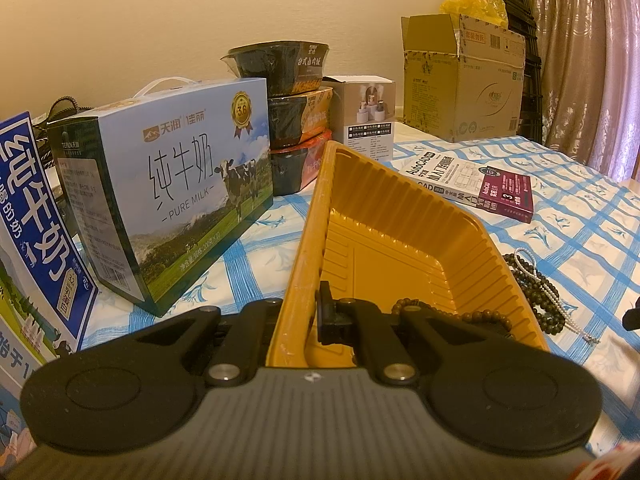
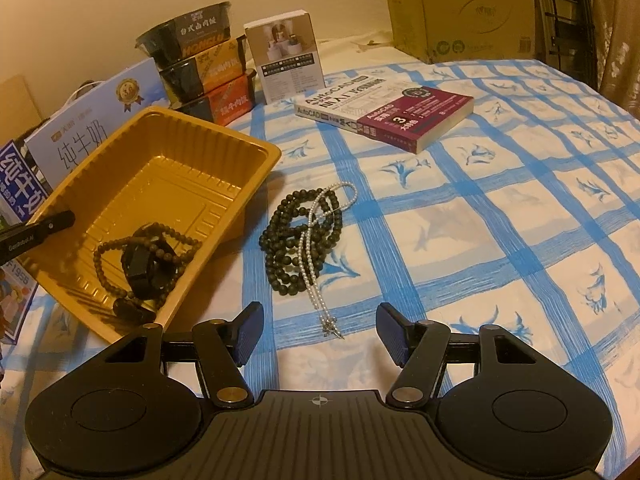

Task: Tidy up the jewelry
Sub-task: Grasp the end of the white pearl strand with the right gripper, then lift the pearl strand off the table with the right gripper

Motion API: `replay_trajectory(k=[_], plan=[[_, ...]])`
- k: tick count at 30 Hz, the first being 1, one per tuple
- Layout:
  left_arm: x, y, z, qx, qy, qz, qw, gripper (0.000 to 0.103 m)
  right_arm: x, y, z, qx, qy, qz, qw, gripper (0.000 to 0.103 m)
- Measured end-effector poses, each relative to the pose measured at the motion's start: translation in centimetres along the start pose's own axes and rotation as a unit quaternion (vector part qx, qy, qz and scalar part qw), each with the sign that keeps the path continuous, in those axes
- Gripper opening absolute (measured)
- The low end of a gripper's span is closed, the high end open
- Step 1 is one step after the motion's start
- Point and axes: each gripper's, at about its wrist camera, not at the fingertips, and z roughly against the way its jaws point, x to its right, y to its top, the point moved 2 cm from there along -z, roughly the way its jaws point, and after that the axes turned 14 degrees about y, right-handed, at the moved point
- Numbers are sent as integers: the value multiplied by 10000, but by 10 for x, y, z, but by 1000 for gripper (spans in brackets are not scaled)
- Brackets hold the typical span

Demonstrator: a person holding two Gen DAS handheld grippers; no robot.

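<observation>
A yellow plastic tray [image 1: 400,216] sits on the blue-checked cloth. My left gripper [image 1: 300,320] is shut on its left wall, one pad inside and one outside. A brown bead bracelet [image 2: 168,240] and a dark blocky item [image 2: 140,266] lie in the tray [image 2: 168,168]. Right of the tray, a coil of dark beads [image 2: 288,240] lies on the cloth with a white pearl strand [image 2: 306,248] across it. My right gripper [image 2: 320,332] stands open just before the pearl strand's clasp end, with nothing between its fingers. The same beads [image 1: 536,288] show in the left wrist view.
Milk cartons [image 1: 168,188] stand left of the tray. Stacked food bowls [image 2: 200,68] and a small white box [image 2: 286,54] stand behind it. A thick book [image 2: 392,114] lies further back, and a cardboard box [image 1: 460,80] at the far edge.
</observation>
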Motion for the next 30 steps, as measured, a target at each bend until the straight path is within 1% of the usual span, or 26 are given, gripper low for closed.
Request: replay_trajectory(k=[9, 11, 12, 14, 20, 24, 26, 28, 29, 30], plan=[[0, 0, 0, 0, 0, -4, 10000, 5, 4, -3, -15, -69, -27, 105, 9999, 62], [0, 0, 0, 2, 3, -14, 10000, 5, 5, -6, -22, -145, -26, 182, 9997, 49], [0, 0, 0, 3, 2, -14, 10000, 5, 6, -7, -26, -207, -40, 221, 9995, 47], [0, 0, 0, 1, 5, -16, 10000, 5, 7, -9, -33, -274, -39, 325, 9991, 40], [0, 0, 0, -2, 4, -14, 10000, 5, 5, -5, -60, -394, -117, 771, 9962, 27], [0, 0, 0, -3, 2, -14, 10000, 5, 3, -2, -80, -524, -190, 1022, 9932, 24], [0, 0, 0, -2, 4, -17, 10000, 5, 1, -1, -85, -504, -235, 1144, 9919, 21], [0, 0, 0, -8, 5, -10, 10000, 5, 0, 0, -88, -516, -254, 1215, 9909, 14], [0, 0, 0, -13, 6, -7, 10000, 5, -1, 0, -88, -524, -238, 1228, 9908, 6], [0, 0, 0, -15, 5, -3, 10000, 5, -1, 0, -88, -531, -214, 1227, 9908, 3]])
